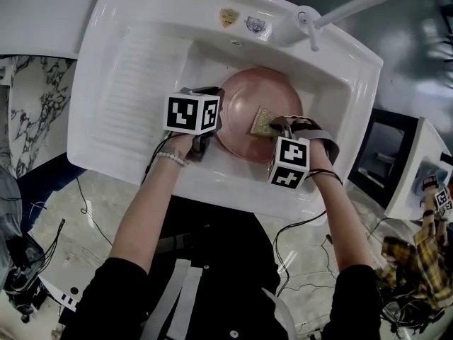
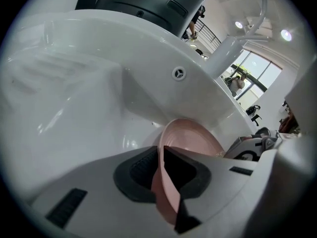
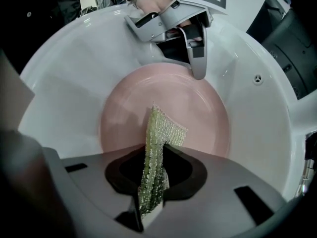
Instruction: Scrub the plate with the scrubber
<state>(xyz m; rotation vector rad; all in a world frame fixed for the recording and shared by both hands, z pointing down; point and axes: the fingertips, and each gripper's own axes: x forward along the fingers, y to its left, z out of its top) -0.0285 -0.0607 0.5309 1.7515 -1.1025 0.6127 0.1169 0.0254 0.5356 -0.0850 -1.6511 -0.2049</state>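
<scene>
A pink plate [image 1: 258,94] lies in the basin of a white sink [image 1: 333,83]. My left gripper [image 1: 214,127] is shut on the plate's left rim; in the left gripper view the rim [image 2: 163,182] stands edge-on between the dark pads. My right gripper [image 1: 280,127] points down over the plate's right part and is shut on a yellow-green mesh scrubber [image 1: 262,122]. In the right gripper view the scrubber [image 3: 159,133] hangs from the jaws with its free end against the plate [image 3: 203,118], and the left gripper [image 3: 190,51] shows at the plate's far rim.
A ribbed drainboard [image 1: 145,73] forms the sink's left half. A white faucet [image 1: 347,6] rises at the back right, and an overflow hole [image 2: 179,73] sits in the basin wall. Cables [image 1: 297,236] trail on the marble floor in front of the sink.
</scene>
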